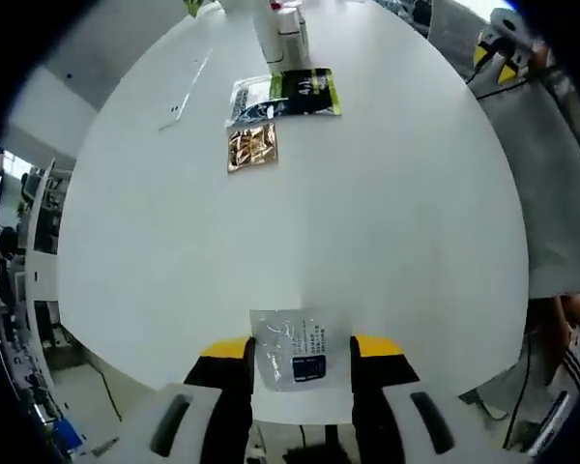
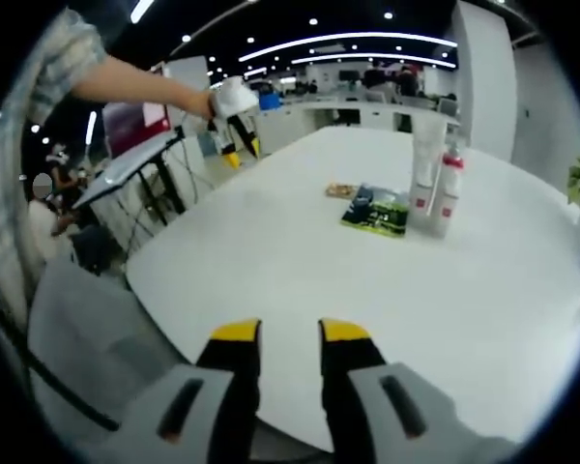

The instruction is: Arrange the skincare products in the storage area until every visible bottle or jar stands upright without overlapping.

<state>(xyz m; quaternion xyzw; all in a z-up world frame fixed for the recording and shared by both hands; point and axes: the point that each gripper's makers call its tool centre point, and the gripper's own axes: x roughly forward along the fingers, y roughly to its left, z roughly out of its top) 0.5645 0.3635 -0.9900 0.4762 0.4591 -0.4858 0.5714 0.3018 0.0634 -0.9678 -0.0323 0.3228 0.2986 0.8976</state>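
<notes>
Your left gripper [image 1: 301,360] has its jaws apart, with a flat clear sachet [image 1: 290,350] lying on the white table [image 1: 387,242] between the yellow tips; whether the tips touch it cannot be told. Your right gripper [image 2: 289,333] hangs above the near table edge with its jaws parted by a narrow gap and nothing in them.

The skincare products stand at the far side of the table: a white tube [image 2: 428,164] and a red-capped bottle [image 2: 449,193], upright and just beside each other. Close to them lie a dark green packet [image 2: 378,210] and a gold packet [image 1: 252,147], both flat.

Judged from this layout, the flat sachets are what remains to be sorted, so the sachet at your left gripper is the likely next pick. Thin film offers little edge for the jaws to catch.
</notes>
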